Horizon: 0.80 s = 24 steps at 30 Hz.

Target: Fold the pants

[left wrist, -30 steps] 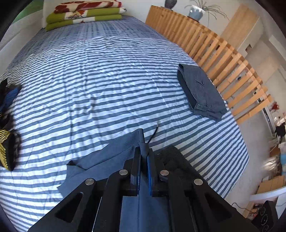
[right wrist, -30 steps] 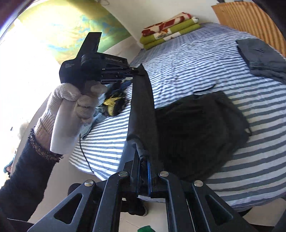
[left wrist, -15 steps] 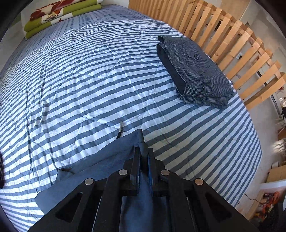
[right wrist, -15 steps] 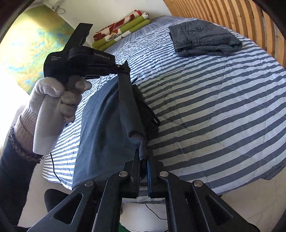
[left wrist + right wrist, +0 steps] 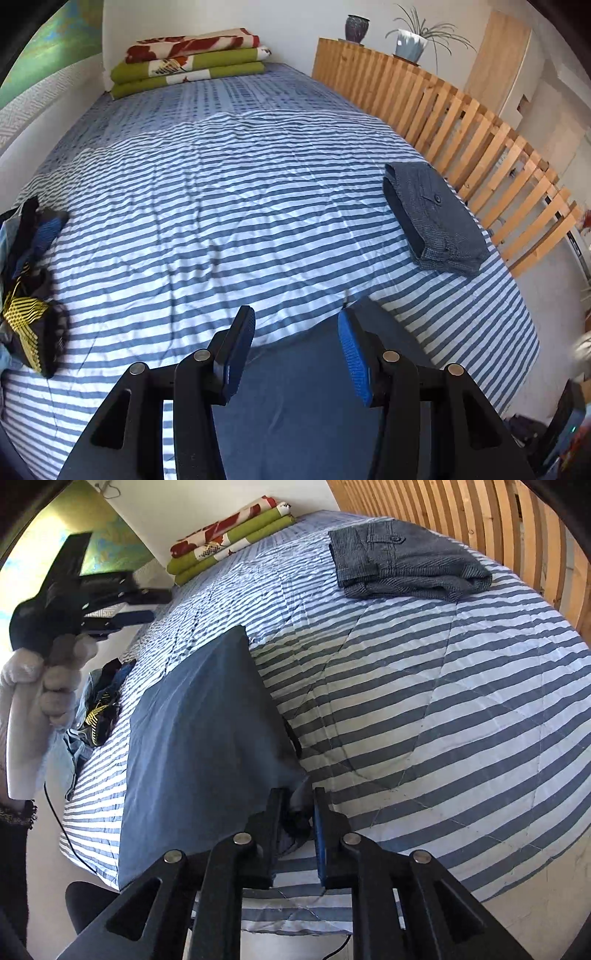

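Note:
The dark blue-grey pants (image 5: pixel 199 738) lie flat, folded lengthwise, on the striped bed cover (image 5: pixel 424 701) near its front edge. My right gripper (image 5: pixel 299 805) is low at their near corner. Its jaws are opening, and a bunched bit of the pants' corner still sits loosely between them. A gloved hand holds my left gripper (image 5: pixel 155 605) above the pants' far end. Its jaws are opening too, with nothing between them. In the left wrist view the left gripper (image 5: pixel 295 332) hovers over the pants (image 5: pixel 295 406), apart from the cloth.
Another pair of grey pants (image 5: pixel 432 218) lies folded by the wooden slatted rail (image 5: pixel 461 122). Folded blankets (image 5: pixel 192 62) are stacked at the bed's head. A pile of loose clothes (image 5: pixel 29 295) sits at the left edge.
The left gripper let go of the pants, opened wide and lifted away. The pants, held up before, now lie flat. The right jaws have parted a little around the corner.

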Motion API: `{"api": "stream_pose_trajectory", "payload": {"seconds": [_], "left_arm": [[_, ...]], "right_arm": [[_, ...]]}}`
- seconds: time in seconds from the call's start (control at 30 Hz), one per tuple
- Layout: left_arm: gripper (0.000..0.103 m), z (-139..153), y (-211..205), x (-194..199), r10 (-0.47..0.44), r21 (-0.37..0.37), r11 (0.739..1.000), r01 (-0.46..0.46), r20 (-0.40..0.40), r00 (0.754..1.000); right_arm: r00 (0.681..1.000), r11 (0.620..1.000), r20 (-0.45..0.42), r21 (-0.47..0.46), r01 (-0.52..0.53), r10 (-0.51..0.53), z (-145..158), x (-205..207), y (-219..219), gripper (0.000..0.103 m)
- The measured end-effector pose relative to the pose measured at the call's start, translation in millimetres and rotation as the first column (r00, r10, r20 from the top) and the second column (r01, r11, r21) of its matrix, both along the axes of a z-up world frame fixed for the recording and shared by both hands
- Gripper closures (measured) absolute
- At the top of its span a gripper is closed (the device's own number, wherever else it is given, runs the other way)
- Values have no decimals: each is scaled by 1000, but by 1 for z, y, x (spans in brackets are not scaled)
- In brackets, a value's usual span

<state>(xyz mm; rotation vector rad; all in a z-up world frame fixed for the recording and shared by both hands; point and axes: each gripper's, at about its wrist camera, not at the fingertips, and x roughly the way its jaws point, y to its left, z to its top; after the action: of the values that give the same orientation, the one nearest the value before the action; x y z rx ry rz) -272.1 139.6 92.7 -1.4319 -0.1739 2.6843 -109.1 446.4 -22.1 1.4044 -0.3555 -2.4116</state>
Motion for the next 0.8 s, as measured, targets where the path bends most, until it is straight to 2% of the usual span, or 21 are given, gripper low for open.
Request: {"api": "stream_pose_trajectory", "payload": {"seconds": [0.07,0.17,0.27,0.37,0.43,0.5,0.53,0.6,0.67,0.8], "left_arm": [[54,-8,-26,28,16,19,1000,-16,14,1000],[58,-35,-55,69,33,76,996,-36,50,998],[60,-71,-72,98,45,189,980,-62,94,995],[60,-107,-69,112,70,239,966,-101,135,988],[60,-128,-67,115,99,220,967,-129,145,984],[60,-145,-69,119,152,123,978,-170,141,978],[60,-153,-75,122,169,145,971,-192,155,973],[60,-156,-89,132,196,219,949,-227,158,968],[61,-152,-97,142,222,241,937,-254,152,963],[62,-144,-102,166,222,257,933,-253,146,964]], "right_arm": [[999,1000,-43,14,12,-11,10,0,3,87],[995,1000,-94,20,-13,15,24,-6,-6,87],[985,994,-135,47,-103,109,34,-14,-36,87],[965,974,-145,100,-204,217,34,-24,-76,87],[957,960,-113,110,-257,269,24,-35,-97,87],[955,953,-81,132,-274,285,11,-48,-112,87],[960,954,-63,146,-263,274,5,-56,-115,87],[968,961,0,127,-247,249,-6,-73,-113,87],[972,968,29,84,-236,234,-7,-82,-105,87],[978,975,5,73,-210,210,12,-80,-85,85]]}}
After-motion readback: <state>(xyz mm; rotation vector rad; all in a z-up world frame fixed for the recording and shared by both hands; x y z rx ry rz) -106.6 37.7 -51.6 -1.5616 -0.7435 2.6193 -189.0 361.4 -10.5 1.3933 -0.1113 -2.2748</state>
